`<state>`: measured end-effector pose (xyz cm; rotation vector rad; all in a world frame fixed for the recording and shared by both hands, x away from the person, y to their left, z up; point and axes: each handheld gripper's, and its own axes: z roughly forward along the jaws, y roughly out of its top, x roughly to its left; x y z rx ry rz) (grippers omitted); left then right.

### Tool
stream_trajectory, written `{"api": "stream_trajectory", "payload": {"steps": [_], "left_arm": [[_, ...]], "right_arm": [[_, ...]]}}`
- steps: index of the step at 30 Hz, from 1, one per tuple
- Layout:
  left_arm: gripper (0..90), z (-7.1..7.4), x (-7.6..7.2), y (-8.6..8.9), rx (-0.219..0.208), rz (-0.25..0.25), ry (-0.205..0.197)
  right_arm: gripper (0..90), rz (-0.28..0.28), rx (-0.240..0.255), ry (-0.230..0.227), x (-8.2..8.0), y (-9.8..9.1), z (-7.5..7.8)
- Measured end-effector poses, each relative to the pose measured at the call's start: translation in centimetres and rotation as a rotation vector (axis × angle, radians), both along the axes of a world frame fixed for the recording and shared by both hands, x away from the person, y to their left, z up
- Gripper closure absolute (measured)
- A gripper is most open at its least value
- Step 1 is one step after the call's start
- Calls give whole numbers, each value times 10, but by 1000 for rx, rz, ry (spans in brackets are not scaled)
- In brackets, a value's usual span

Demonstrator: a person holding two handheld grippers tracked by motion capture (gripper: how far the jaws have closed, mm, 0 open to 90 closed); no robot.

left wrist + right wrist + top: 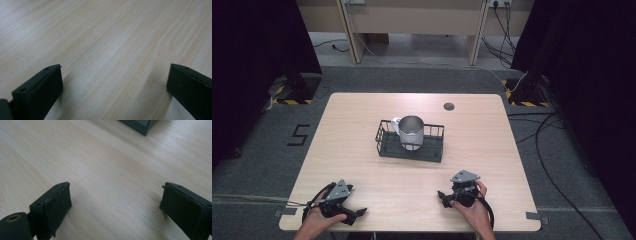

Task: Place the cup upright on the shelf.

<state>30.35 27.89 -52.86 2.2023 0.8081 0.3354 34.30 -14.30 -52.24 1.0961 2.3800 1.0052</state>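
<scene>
Mug (411,132), metal, stands upright inside the black wire basket (384,136) at mid-table (362,175). Left tool (357,215) and right tool (443,197) rest near the basket's front side, well apart from it, both released, jaws spread, empty. Judged: nothing begun; next move requires reaching toward the mug.

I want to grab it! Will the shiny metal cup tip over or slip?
The metal cup looks smooth, so fingers might slip. It stands upright in the black wire basket, which probably stops tipping. It seems stiff, likely light.
</scene>
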Motion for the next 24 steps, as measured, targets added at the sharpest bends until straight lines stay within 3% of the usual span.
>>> {"api": "stream_trajectory", "payload": {"steps": [24], "left_arm": [[0,0,1,0,3,-5,0]], "right_arm": [[92,2,-1,-1,0,0,0]]}}
